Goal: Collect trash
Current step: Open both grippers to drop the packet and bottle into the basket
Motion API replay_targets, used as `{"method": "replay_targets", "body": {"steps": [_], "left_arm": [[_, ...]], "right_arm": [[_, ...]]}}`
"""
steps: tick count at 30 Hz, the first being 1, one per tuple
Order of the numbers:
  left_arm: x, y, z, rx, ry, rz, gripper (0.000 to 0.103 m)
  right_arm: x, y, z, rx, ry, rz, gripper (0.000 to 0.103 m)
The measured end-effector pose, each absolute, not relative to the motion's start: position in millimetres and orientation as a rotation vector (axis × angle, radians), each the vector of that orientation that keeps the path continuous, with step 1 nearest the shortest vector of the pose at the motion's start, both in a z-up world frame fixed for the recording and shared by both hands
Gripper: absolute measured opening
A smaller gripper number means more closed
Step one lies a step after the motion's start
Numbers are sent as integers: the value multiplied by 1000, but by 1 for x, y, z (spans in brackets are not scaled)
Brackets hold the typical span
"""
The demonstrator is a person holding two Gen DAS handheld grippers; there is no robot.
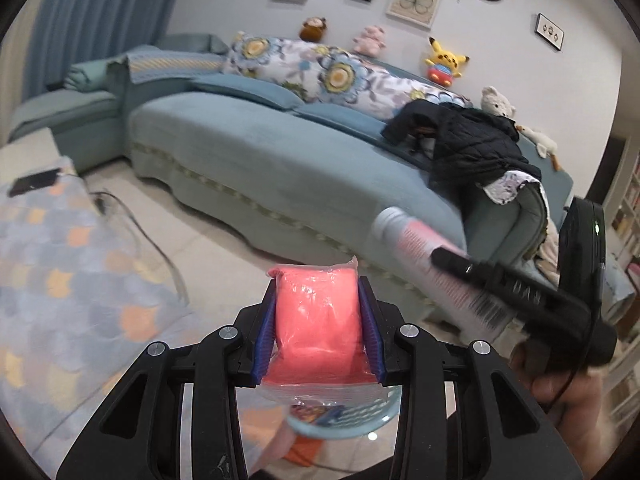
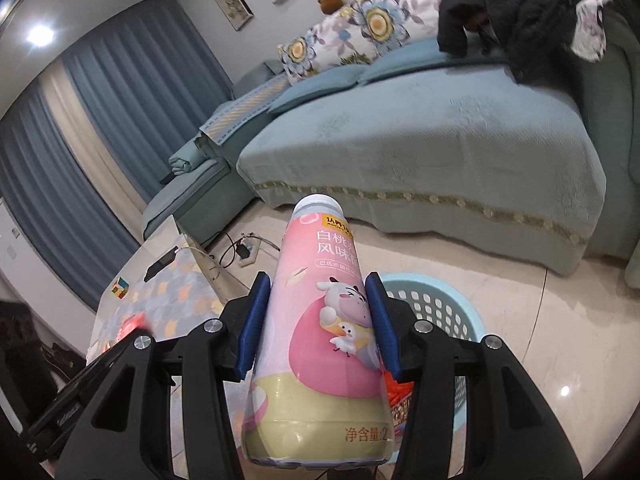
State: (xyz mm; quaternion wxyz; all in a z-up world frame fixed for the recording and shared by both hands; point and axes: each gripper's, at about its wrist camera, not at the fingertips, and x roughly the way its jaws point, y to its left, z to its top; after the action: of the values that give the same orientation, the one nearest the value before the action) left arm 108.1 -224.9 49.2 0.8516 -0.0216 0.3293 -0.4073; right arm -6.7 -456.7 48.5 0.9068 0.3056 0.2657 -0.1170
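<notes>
My left gripper (image 1: pixel 316 320) is shut on a pink plastic packet (image 1: pixel 316 328), held in the air above the light blue basket, whose rim (image 1: pixel 344 426) shows just below it. My right gripper (image 2: pixel 318 316) is shut on a pink and cream drink bottle (image 2: pixel 316 320) with a white cap, held over the floor beside the basket (image 2: pixel 440 304). The bottle (image 1: pixel 420 248) and the right gripper (image 1: pixel 520 292) also show, blurred, at the right of the left wrist view. Some wrappers lie inside the basket.
A table with a patterned cloth (image 1: pixel 60 264) stands at the left, a phone (image 1: pixel 34 182) on it. A blue sofa (image 1: pixel 260 172) with a black jacket (image 1: pixel 472 140) and plush toys lies ahead. Cables and a power strip (image 2: pixel 248 252) lie on the tiled floor.
</notes>
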Motion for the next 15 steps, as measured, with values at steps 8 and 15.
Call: {"method": "replay_targets", "body": {"steps": [8,15], "left_arm": [[131,-268,14,-59,889,-902,73],[116,-222,16,34,839,-832,73]], "right_arm": [[-9,-487,25,799,586,-281,47],[-16,-494,25,860,546,-265,48]]}}
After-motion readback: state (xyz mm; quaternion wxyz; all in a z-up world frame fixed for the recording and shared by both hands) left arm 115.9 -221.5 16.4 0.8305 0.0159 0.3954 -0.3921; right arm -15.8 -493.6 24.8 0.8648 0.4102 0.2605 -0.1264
